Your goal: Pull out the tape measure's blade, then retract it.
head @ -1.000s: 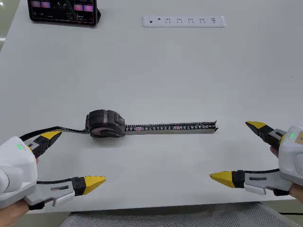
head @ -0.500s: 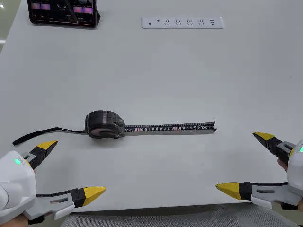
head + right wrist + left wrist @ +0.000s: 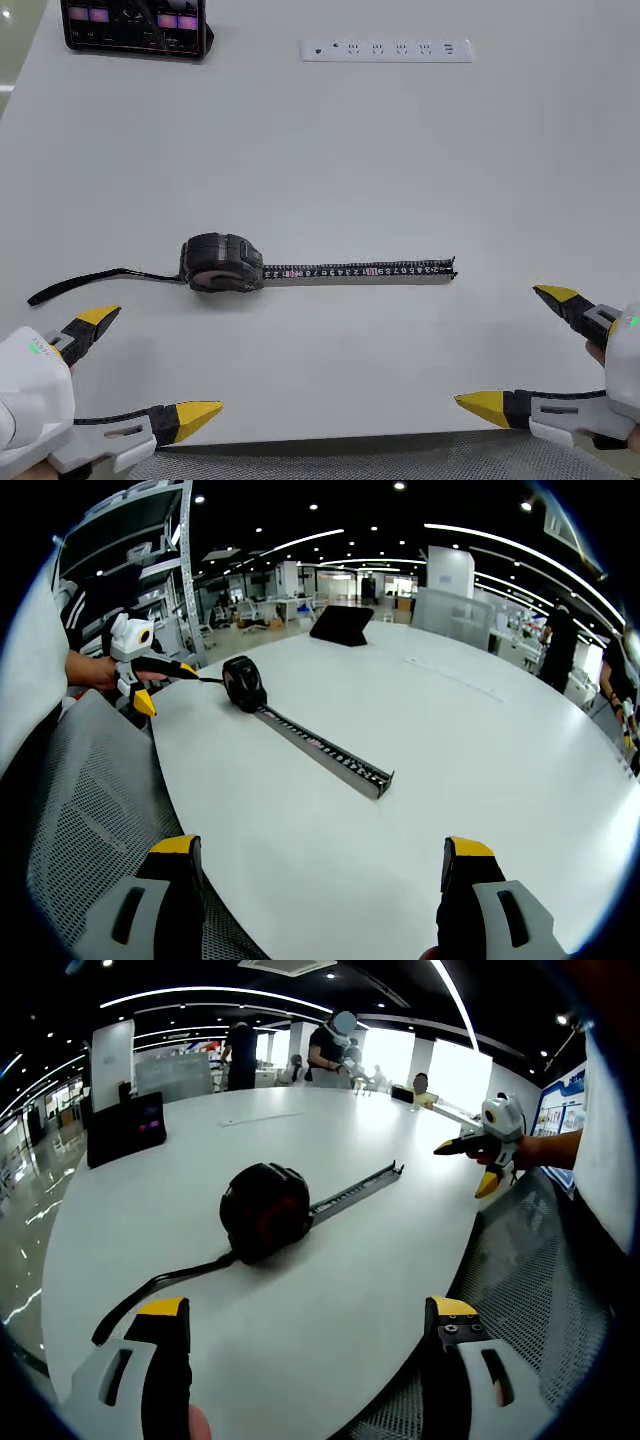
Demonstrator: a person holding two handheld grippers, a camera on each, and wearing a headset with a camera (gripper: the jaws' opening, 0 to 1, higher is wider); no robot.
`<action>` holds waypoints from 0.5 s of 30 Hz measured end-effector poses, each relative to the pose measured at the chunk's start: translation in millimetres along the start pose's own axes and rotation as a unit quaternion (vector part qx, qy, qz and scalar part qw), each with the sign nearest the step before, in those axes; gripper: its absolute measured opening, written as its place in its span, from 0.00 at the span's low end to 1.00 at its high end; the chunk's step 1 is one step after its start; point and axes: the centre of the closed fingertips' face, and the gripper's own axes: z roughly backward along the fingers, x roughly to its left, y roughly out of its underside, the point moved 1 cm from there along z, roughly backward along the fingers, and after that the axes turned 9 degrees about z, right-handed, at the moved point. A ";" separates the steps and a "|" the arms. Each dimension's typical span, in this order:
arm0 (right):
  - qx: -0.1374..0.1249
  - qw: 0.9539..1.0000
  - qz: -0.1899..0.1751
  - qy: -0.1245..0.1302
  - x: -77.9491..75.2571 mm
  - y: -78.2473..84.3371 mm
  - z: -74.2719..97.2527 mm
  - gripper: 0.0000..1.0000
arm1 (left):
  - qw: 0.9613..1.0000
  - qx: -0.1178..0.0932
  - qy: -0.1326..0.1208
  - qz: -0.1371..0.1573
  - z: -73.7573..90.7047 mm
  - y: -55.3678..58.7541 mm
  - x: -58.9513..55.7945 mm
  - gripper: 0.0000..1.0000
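A black tape measure [image 3: 222, 263] lies on the white table [image 3: 320, 160], its blade [image 3: 358, 270] drawn out to the right, ending in a hook [image 3: 453, 267]. A black wrist strap [image 3: 90, 281] trails left from the case. My left gripper [image 3: 145, 365] hangs open at the table's front left, below the strap, holding nothing. My right gripper [image 3: 520, 350] stands open at the front right, clear of the hook. The case [image 3: 263, 1210] sits ahead of the left jaws, and the blade's end [image 3: 380, 780] ahead of the right jaws.
A dark tablet [image 3: 135, 24] with a lit screen stands at the back left. A white power strip [image 3: 387, 49] lies at the back centre. A grey mesh chair [image 3: 340, 465] sits under the table's front edge. People stand far off in the room.
Both grippers have drawn back toward the table's front edge, away from the tape measure. The tape measure and its blade lie as before.
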 end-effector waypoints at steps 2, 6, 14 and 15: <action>-0.001 1.000 0.000 0.000 -0.6 -0.5 -1.0 0.99 | 1.000 0.000 0.000 -0.001 -0.5 -0.3 -0.2 0.95; 0.002 1.000 0.004 -0.003 0.9 -0.2 -3.1 0.99 | 1.000 -0.001 0.001 0.000 -1.0 -1.4 0.2 0.95; 0.004 1.000 0.004 -0.008 2.5 2.0 -4.3 0.99 | 1.000 -0.002 0.002 0.006 -0.8 -0.5 1.1 0.95; 0.005 1.000 0.004 -0.008 2.3 2.2 -4.2 0.99 | 1.000 -0.001 0.002 0.006 -0.9 -0.1 1.1 0.95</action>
